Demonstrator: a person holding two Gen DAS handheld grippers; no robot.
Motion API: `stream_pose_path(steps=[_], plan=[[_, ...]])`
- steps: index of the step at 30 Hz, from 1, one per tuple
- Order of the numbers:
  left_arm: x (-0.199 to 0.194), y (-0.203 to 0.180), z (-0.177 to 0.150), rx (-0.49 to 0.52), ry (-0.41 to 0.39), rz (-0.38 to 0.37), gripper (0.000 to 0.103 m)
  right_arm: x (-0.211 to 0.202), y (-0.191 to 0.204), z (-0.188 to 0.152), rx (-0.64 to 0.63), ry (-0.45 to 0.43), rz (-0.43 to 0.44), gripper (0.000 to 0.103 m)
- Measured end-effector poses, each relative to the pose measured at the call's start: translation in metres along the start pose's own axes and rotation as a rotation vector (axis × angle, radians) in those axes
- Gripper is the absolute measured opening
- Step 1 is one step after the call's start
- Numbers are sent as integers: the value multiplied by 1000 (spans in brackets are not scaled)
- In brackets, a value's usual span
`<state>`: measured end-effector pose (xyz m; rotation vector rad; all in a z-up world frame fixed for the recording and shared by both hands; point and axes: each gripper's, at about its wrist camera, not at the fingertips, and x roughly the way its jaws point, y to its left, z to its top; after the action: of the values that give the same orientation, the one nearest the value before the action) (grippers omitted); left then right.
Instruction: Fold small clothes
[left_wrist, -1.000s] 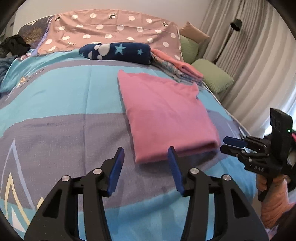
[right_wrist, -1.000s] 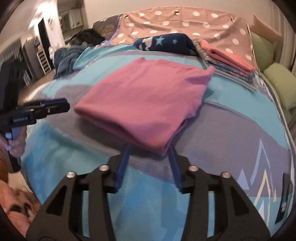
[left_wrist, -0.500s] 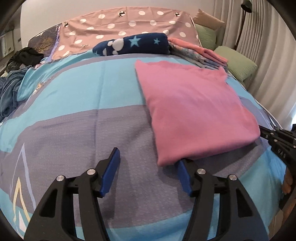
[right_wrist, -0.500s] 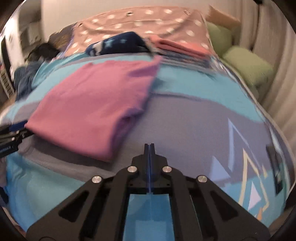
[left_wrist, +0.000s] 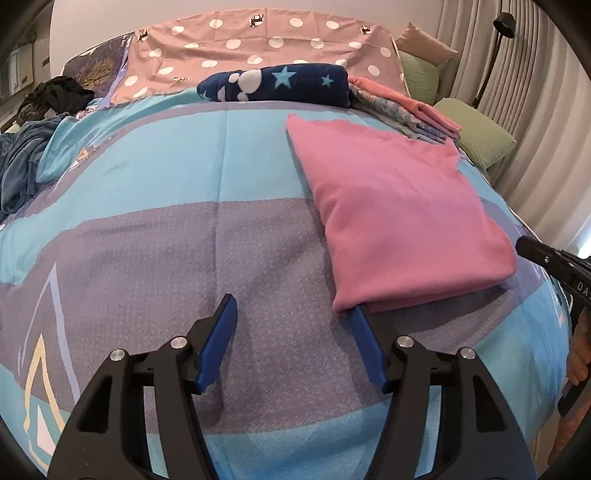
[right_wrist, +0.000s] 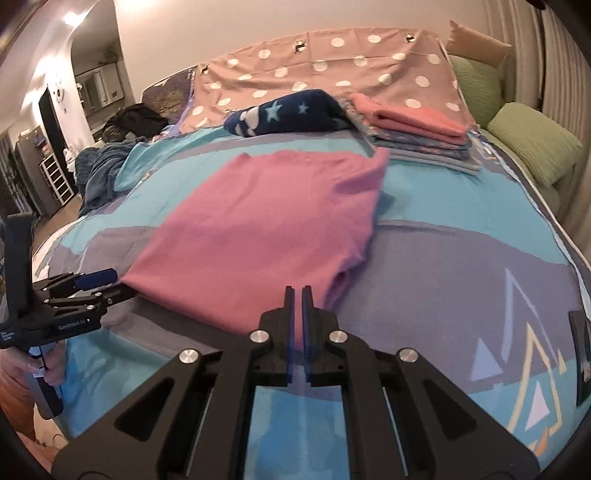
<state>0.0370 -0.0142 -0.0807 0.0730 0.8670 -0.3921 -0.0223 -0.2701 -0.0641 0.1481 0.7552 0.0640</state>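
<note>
A pink garment (left_wrist: 399, 206) (right_wrist: 266, 229) lies folded into a flat rectangle on the blue and grey bedspread (left_wrist: 207, 251). My left gripper (left_wrist: 293, 304) (right_wrist: 114, 284) is open at its near left corner. Its right finger (left_wrist: 364, 336) has its tip tucked under that corner, and its left finger rests over bare bedspread. My right gripper (right_wrist: 297, 290) (left_wrist: 521, 243) is shut, its tips against the garment's other near corner. I see no cloth between its jaws.
At the head of the bed lie a rolled navy star blanket (left_wrist: 277, 86), a stack of folded clothes (right_wrist: 417, 129), a dotted cover (left_wrist: 258, 44) and green pillows (right_wrist: 532, 144). Dark clothes (left_wrist: 18, 166) are heaped on the left. A black flat object (right_wrist: 581, 350) lies near the right edge.
My right gripper shut, drew off the garment's corner, then swung back to its edge. My left gripper widened and came in until its right finger slid under the near corner.
</note>
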Motion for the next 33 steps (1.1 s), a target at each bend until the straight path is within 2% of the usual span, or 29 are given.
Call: stream_pose_path(steps=[7,11,13,14,15,16,18,19,21,25,28,33], plan=[[-5,4,-3,27,12,11,64,20,-4,-10,4,82,-21,4],[-14,13,-2,14,14,21,64,16,-6,-10,7,82,-11,5],[-26,18,0,-6,-35,39,64,8,-11,-3,28,53,12,13],[-34,20,4,-15,-65,19,64,5,-16,2,45,39,23,33],[-39,19,10,-18,-79,-19,64,3,-23,8,71,27,34,57],[-39,17,17,-15,-81,-67,64,3,-30,14,91,19,45,64],[-32,13,30,-15,-80,-142,64,9,-44,27,122,32,92,65],[-27,10,35,-16,-79,-160,64,17,-55,35,134,54,124,66],[-5,7,50,-17,-63,-170,64,34,-74,46,180,97,135,66],[40,9,77,-63,17,-257,64,71,-103,67,248,177,258,67],[75,15,97,-99,83,-342,65,100,-110,80,257,217,304,68],[113,18,120,-110,123,-411,68,134,-102,98,221,219,425,69]])
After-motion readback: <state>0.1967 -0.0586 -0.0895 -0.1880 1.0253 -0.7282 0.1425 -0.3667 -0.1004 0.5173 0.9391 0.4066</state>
